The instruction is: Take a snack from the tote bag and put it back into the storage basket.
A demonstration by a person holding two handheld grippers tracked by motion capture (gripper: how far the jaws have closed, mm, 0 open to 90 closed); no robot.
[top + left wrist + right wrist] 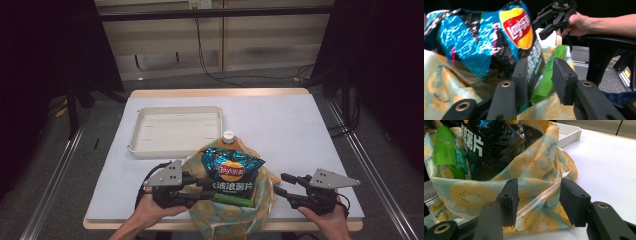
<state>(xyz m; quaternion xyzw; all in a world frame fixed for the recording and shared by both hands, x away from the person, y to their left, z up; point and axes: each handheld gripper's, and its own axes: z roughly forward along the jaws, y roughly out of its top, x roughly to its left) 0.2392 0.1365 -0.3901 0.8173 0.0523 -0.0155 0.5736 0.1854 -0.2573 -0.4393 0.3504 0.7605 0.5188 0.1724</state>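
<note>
Bag point(235, 212) of soft cloth with a kiwi print stands at the table's point(300, 130) near edge and holds a crinkled chips packet point(231, 172), a green packet point(227, 198) and a bottle point(228, 137). Left tongs point(212, 190) reach in, jaws apart around the green packet, not pressing it. Right tongs point(282, 184) stand open beside the bag. A shallow white tray point(172, 131) lies behind, with bare table to the right.

- The high view looks forward and down over the whole tabletop point(300, 130) from above its near edge.
- The left gripper view sits close against the chip bag point(486, 35), facing across the near edge.
- The right gripper view, low and close, faces the fruit-print bag point(536, 170); all three views share both bags.
</note>
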